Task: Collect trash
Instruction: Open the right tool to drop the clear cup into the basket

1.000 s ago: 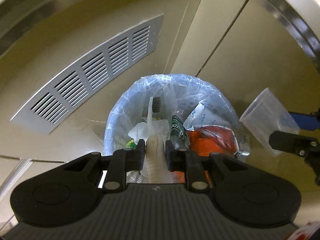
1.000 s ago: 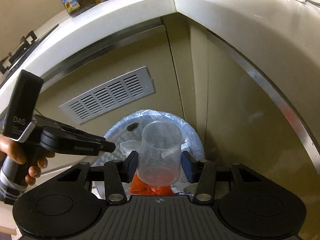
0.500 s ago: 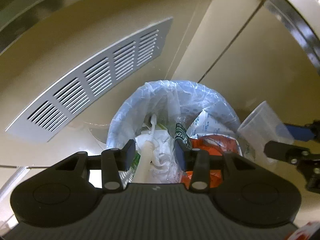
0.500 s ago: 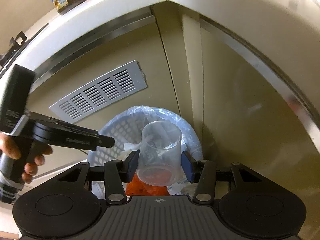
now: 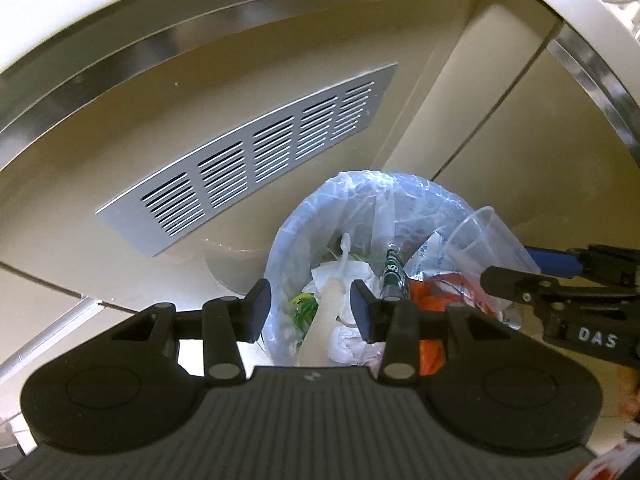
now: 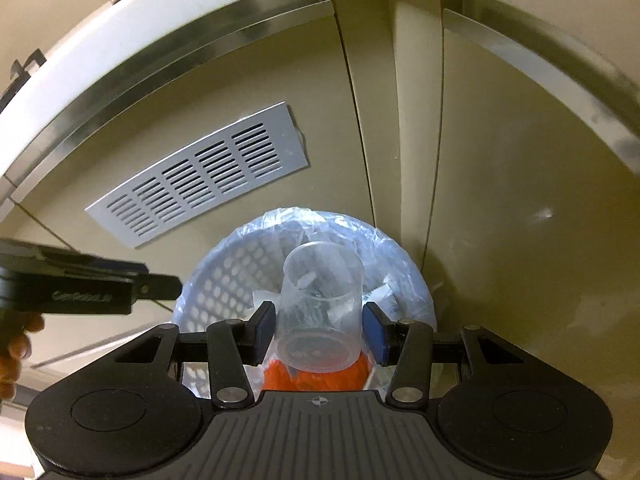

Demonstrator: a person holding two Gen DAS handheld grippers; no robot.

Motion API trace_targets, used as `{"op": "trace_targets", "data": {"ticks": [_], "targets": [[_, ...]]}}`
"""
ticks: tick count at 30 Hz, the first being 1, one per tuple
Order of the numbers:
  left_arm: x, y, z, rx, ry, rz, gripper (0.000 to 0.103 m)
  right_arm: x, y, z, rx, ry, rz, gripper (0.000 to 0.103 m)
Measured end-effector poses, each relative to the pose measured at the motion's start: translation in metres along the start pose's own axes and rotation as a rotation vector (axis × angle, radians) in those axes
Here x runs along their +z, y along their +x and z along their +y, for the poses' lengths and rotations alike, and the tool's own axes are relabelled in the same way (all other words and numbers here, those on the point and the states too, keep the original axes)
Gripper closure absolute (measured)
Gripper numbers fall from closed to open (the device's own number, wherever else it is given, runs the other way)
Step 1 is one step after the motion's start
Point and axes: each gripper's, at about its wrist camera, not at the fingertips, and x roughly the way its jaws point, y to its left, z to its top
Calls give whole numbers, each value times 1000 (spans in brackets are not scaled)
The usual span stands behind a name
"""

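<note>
The step now is dropping trash into the bin [image 6: 224, 280]. The right gripper [image 6: 318, 326] tips down over the bin w/ its jaws clamped on a clear plastic cup [image 6: 320, 308]. The cup hangs just above the orange bag [image 6: 316, 376] inside. Next, I think, the jaws must let go so the cup falls in. The left gripper [image 5: 310, 306], at 9 o'clock from the cup, points down too, jaws apart & holding nothing, over a white toothbrush [image 5: 332, 296] lying in the bin.
</note>
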Motion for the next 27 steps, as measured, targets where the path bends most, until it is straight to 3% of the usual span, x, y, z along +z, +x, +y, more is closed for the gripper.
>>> {"op": "trace_targets", "data": {"ticks": [2, 3, 4, 5, 17, 27], "targets": [[-2, -3, 3, -1, -5, -3, 64, 0, 4, -1, 12, 20, -12, 54], [-2, -4, 3, 0, -9, -5, 64, 0, 6, -2, 23, 32, -6, 49], [-3, -5, 3, 0, -12, -6, 64, 0, 8, -3, 30, 43, 3, 36], [-4, -6, 3, -2, -13, -6, 64, 0, 8, -3, 29, 53, 1, 32], [-15, -24, -6, -9, -28, -19, 64, -8, -11, -11, 17, 60, 47, 32], [-16, -62, -25, -16, -51, -69, 64, -9, -45, -11, 42, 56, 47, 32]]}}
